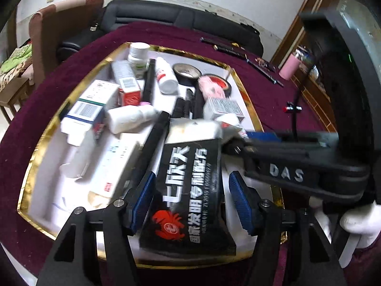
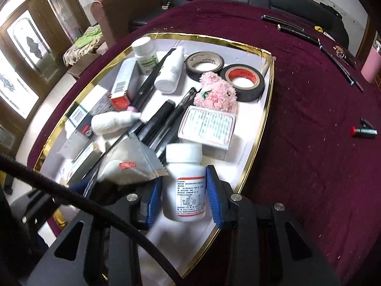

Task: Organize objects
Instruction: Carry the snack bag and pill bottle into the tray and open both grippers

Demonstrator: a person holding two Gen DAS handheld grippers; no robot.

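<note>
The left gripper [image 1: 190, 200] has its jaws parted around a black sachet [image 1: 188, 190], pads clear of its edges. The right gripper [image 2: 182, 197] has its jaws clamped on a white pill bottle [image 2: 187, 183] above the gold-rimmed tray [image 2: 259, 128].

The gold-rimmed tray [image 2: 266, 124] is crowded on its left and far sides with boxes, bottles and two tape rolls [image 2: 245, 78]. Bare white floor shows along its near right edge, apparently clear. Right of it, the maroon cloth [image 2: 309, 166] lies mostly open.
</note>
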